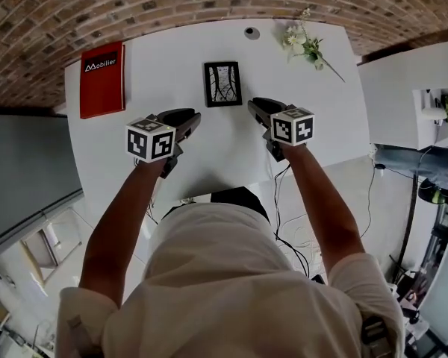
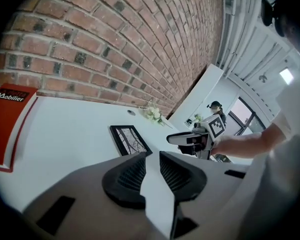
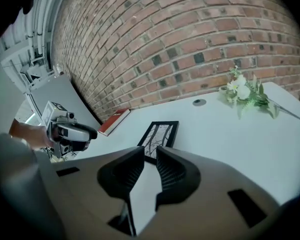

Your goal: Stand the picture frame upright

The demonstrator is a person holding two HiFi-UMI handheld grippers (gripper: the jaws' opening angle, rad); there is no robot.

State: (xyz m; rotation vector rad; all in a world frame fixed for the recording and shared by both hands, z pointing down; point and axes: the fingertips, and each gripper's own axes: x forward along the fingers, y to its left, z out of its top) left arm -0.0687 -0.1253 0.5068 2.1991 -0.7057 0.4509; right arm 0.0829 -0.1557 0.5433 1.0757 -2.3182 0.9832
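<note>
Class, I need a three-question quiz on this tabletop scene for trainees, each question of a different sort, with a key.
1. True or false: the picture frame stands upright on the white table.
2. Multiple choice: what lies on the table's left side, beyond the left gripper? A) a red book B) a blue mug C) a pair of scissors
3. Fill in: the jaws of the left gripper and the right gripper are both ____, with nothing between them.

Key: 1 false, the frame lies flat; 2 A; 3 apart.
</note>
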